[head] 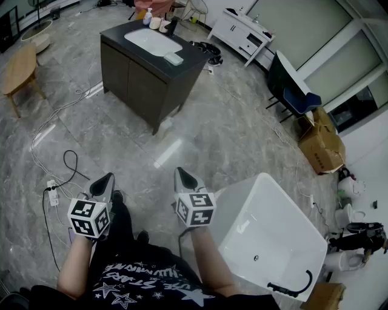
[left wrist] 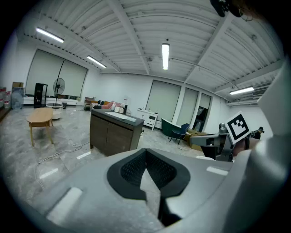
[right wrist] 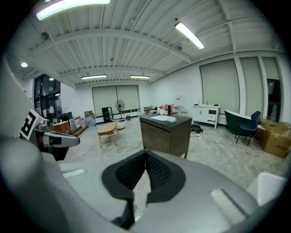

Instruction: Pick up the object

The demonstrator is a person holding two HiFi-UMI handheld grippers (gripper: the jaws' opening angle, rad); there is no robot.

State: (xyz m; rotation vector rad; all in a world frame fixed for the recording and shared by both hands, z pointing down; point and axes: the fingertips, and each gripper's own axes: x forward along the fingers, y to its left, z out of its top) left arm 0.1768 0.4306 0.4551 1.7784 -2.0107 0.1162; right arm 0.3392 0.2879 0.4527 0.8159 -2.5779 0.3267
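Note:
A dark vanity cabinet (head: 143, 76) with a white sink (head: 153, 42) stands a few steps ahead on the marble floor. On its top lie a small pale block (head: 173, 59) near the front corner and, at the back, a white bottle (head: 148, 16) with cups (head: 157, 23). Both grippers hover low in front of the person, far from the cabinet. My left gripper (head: 104, 180) has its jaws together with nothing between them, as does my right gripper (head: 182, 175). The cabinet (left wrist: 113, 133) shows beyond the left gripper (left wrist: 146, 153), and again as the cabinet (right wrist: 166, 133) beyond the right gripper (right wrist: 145, 154).
A white bathtub (head: 274, 241) stands close at the right. Cables and a power strip (head: 53, 192) lie on the floor at the left. Farther off are a wooden table (head: 18, 68), a blue chair (head: 292, 92), cardboard boxes (head: 321, 144) and a white cabinet (head: 242, 33).

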